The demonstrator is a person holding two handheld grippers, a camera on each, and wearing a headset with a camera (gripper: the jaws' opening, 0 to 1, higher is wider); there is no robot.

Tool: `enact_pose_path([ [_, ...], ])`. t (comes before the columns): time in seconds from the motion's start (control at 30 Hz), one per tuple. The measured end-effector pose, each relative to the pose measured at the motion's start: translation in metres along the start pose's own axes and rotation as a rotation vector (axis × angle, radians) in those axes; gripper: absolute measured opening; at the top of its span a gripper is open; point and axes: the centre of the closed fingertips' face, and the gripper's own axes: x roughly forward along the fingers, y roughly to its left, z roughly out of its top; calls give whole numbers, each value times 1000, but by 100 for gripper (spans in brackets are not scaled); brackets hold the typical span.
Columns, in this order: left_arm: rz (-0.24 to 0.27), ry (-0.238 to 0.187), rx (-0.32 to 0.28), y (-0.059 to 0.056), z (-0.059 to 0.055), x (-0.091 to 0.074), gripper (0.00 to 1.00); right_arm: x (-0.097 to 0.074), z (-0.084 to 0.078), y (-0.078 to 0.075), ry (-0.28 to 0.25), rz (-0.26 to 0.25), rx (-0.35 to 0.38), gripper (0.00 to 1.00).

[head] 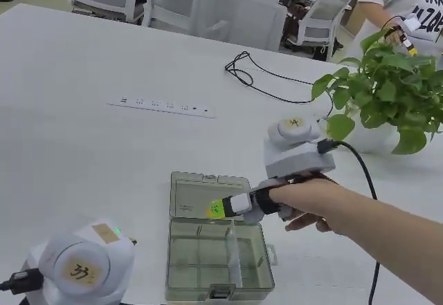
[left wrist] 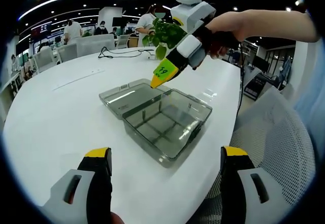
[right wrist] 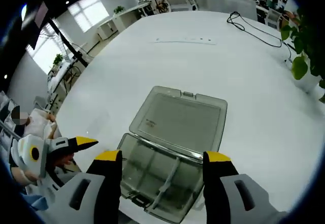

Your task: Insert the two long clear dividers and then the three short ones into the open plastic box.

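The open clear plastic box [head: 170, 263] lies near the table's front edge, its lid [head: 201, 194] folded back flat. One clear divider [head: 234, 256] stands lengthwise inside, right of the middle, and appears in the right gripper view as the divider [right wrist: 169, 179]. My right gripper [head: 218, 209] hovers over the hinge, open with nothing between its jaws, looking down on the box [right wrist: 133, 158]. My left gripper [left wrist: 165, 155] stands open and empty, short of the box [left wrist: 152, 150]. Its body [head: 83, 267] sits at the lower left.
A white power strip [head: 163, 106] lies mid-table and a black cable [head: 263, 77] loops behind it. A potted plant [head: 387, 97] stands at the right. Chairs [head: 235, 14] line the far edge, and a person [head: 408, 1] is at the back right.
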Motion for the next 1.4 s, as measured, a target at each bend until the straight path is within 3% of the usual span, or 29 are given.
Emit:
enact_pose_path([
  [0.17,3,2,-1,2,0,0,90,1,5,-3,-79,-12,-35,88],
  [0.2,4,1,-1,2,0,0,90,1,2,-3,-71,-13,-34,91],
  [0.37,8,0,-6,3,1,-1,90,1,0,-3,-106,-5,-36,100],
  [0.7,25,-8,-17,9,3,-4,90,-4,-5,2,-168,11,-80,100],
  [0.93,49,-12,-36,17,2,-9,90,-14,-3,4,-250,17,-87,100],
  [1.13,77,-16,-56,28,1,-14,90,-22,-16,3,-258,25,-86,100],
  [1.4,121,-6,-76,46,-2,-21,90,-39,-25,-4,-307,31,-94,100],
])
